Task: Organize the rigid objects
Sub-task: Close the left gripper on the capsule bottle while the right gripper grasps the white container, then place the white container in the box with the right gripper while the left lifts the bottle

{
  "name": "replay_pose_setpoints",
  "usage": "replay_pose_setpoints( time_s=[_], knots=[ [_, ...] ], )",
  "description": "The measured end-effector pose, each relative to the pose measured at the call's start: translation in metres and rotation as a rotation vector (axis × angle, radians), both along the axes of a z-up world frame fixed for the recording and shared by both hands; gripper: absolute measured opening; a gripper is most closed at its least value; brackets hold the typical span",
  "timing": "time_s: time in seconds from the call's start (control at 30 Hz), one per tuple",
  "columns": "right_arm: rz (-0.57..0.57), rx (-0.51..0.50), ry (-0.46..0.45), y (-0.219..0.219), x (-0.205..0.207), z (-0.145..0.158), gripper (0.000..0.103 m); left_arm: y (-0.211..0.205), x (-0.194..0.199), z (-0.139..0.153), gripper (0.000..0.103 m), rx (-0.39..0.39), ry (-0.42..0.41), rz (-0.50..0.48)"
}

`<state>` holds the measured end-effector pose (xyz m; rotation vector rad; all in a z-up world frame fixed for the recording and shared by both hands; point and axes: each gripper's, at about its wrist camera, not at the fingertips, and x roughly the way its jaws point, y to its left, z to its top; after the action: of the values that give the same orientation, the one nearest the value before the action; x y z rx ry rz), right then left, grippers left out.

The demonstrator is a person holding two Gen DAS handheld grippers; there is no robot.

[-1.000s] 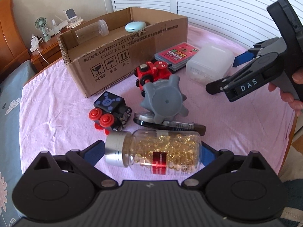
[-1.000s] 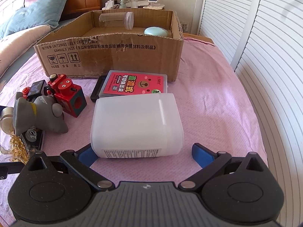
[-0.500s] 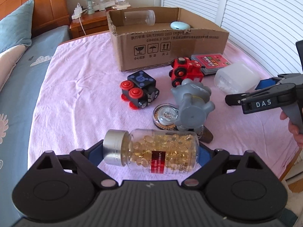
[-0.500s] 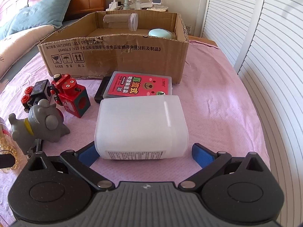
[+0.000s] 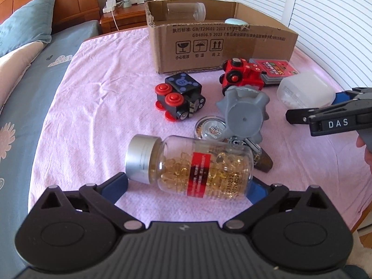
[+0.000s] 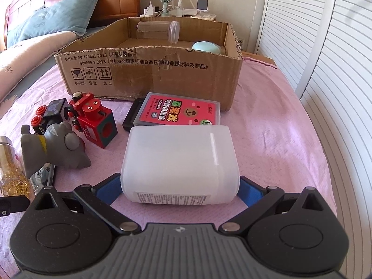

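My left gripper [image 5: 189,183] is shut on a clear bottle of gold capsules [image 5: 200,166] with a silver cap, held sideways above the pink cloth. My right gripper [image 6: 180,188] is shut on a white translucent plastic box [image 6: 180,162], which also shows in the left wrist view [image 5: 304,90]. A cardboard box [image 6: 151,69] stands at the back and holds a clear jar [image 6: 160,31] and a mint-green object [image 6: 207,47]. A grey elephant toy [image 5: 244,111], a black-and-red toy [image 5: 180,97], a red robot toy [image 6: 94,118] and a red card case [image 6: 181,112] lie in front of it.
A round tin [image 5: 211,129] and a dark object lie under the elephant. A bed with pillows [image 6: 58,21] lies to the left. A nightstand with a fan [image 6: 166,0] stands behind the box. White slatted doors [image 6: 325,58] run along the right.
My left gripper has lifted and swung left with the capsule bottle, which has rolled and tilted in the jaws. My right gripper has risen a little with the white box.
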<state>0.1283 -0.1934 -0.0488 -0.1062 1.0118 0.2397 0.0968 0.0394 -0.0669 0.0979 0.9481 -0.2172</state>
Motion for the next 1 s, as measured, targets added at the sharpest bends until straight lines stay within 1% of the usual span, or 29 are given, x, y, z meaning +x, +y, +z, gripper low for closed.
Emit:
replay_pose_setpoints(
  time_s=[0.1,0.13,0.2,0.27,0.4,0.5,0.6,0.67,0.77,0.83,0.9,1.0],
  knots=[
    [0.010,-0.002,0.010,0.003,0.006,0.000,0.103,-0.001,0.000,0.001,0.102,0.002,-0.003,0.003],
    [0.009,-0.004,0.016,0.004,0.007,0.000,0.103,-0.001,-0.001,0.001,0.100,0.004,-0.009,-0.002],
    [0.006,-0.011,0.031,0.005,0.010,0.001,0.103,-0.002,-0.003,0.006,0.100,0.010,-0.035,-0.009],
    [0.012,-0.021,0.042,0.007,0.012,0.002,0.103,-0.001,-0.004,0.011,0.100,-0.005,-0.052,-0.016],
    [0.008,-0.035,0.066,0.009,0.015,0.003,0.103,-0.002,-0.002,0.014,0.100,-0.018,-0.057,-0.021],
    [0.015,-0.050,0.066,0.012,0.016,0.004,0.103,-0.004,-0.002,0.016,0.100,-0.009,-0.064,-0.023],
    [0.010,-0.052,0.068,0.012,0.018,0.006,0.103,-0.004,0.000,0.017,0.099,-0.023,-0.060,-0.017],
    [0.013,-0.043,0.082,0.013,0.019,0.007,0.101,-0.003,0.000,0.017,0.098,-0.024,-0.060,-0.010],
    [0.016,-0.062,0.085,0.014,0.021,0.008,0.100,-0.002,0.001,0.018,0.096,-0.027,-0.060,-0.008],
    [0.016,-0.069,0.081,0.015,0.022,0.010,0.097,-0.002,0.000,0.018,0.096,-0.029,-0.057,-0.007],
    [0.017,-0.067,0.088,0.015,0.023,0.011,0.097,-0.003,0.000,0.018,0.096,-0.026,-0.059,-0.009],
    [0.020,-0.095,0.095,0.017,0.025,0.010,0.091,-0.002,0.001,0.018,0.096,-0.025,-0.053,-0.008]
  ],
)
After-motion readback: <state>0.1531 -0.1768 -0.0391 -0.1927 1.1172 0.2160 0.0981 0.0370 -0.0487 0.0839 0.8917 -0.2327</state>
